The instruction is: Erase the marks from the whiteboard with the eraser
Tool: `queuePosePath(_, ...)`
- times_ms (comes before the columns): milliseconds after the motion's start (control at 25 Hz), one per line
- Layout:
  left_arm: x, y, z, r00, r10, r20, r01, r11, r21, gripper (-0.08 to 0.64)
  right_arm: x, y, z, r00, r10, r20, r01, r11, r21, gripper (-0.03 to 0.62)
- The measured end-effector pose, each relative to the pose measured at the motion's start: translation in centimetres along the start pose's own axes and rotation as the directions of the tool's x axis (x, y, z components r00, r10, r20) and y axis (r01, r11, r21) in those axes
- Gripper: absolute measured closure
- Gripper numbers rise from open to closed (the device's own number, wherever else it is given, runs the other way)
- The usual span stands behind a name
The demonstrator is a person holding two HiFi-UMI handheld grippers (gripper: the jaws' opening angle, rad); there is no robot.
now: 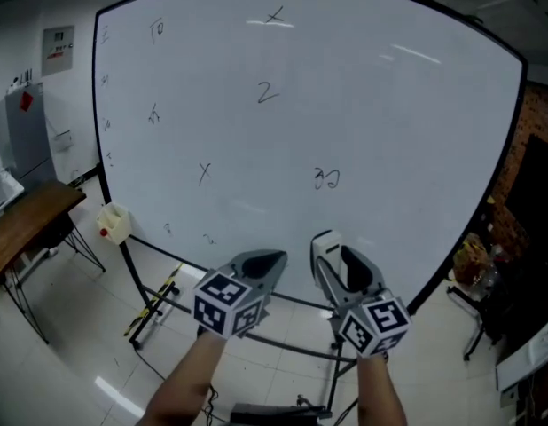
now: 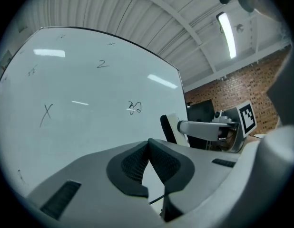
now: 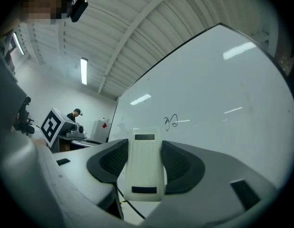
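Note:
A large whiteboard [image 1: 363, 105] on a stand fills the head view, with several small black marks: a "2" [image 1: 268, 92], an X [image 1: 204, 173] and a scribble [image 1: 326, 179]. My right gripper [image 1: 332, 254] is shut on a white eraser [image 3: 145, 165], held upright just below the board's lower edge, under the scribble [image 3: 171, 122]. The eraser [image 1: 324, 243] stands apart from the board. My left gripper [image 1: 267, 263] is shut with nothing between its jaws, to the left of the right one. From the left gripper view the eraser [image 2: 171, 128] shows at the right.
A wooden table [image 1: 26, 216] stands at the left. A yellow-white bottle [image 1: 114, 223] hangs near the board's lower left corner. The board stand's black legs [image 1: 159, 304] cross the floor below. A brick wall and clutter [image 1: 522, 193] lie at the right.

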State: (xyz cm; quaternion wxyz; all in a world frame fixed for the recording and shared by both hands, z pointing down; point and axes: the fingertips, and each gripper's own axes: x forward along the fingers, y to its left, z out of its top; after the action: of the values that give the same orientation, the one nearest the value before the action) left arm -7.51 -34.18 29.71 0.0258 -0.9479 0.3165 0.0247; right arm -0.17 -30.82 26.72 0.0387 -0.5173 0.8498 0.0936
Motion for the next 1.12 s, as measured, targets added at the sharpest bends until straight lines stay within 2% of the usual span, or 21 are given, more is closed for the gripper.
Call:
queuePosePath(240,2.3,-1.5,0.2,0.999,-0.051,-0.006,0.051,0.999,-0.002,0.561,-1.6,-2.3,0.7,0.997,-0.079,-0.002,0.079,0.996,-0.047,0.367)
queuePosePath(480,3.3,-1.4,0.8,0.998,-0.056,-0.011,0.056,0.998,0.008,0.561,-0.4,-3.4,1.7,0.996,-0.093,0.005,0.094,0.990,-0.105,0.367)
queuePosePath(600,4.0,-0.7,2.0,0.999,-0.050,-0.007,0.050,0.999,0.019,0.561,1.1,-4.3,3.5,0.994,-0.105,0.023,0.107,0.979,-0.174,0.367)
queuePosePath(800,4.5,0.8,3.7,0.999,-0.034,0.014,0.034,0.999,0.021,0.561,4.5,-5.6,7.0,0.993,-0.107,0.054,0.119,0.942,-0.315,0.367)
queuePosePath(960,4.8,2.0,4.2,0.999,-0.026,0.022,0.025,0.999,0.019,0.561,6.6,-6.9,9.3,0.987,-0.143,0.066,0.158,0.881,-0.445,0.367)
queuePosePath(1120,4.9,2.9,3.8,1.000,-0.027,0.014,0.027,1.000,0.007,0.561,8.4,-8.1,11.9,0.973,-0.212,0.087,0.226,0.815,-0.533,0.368)
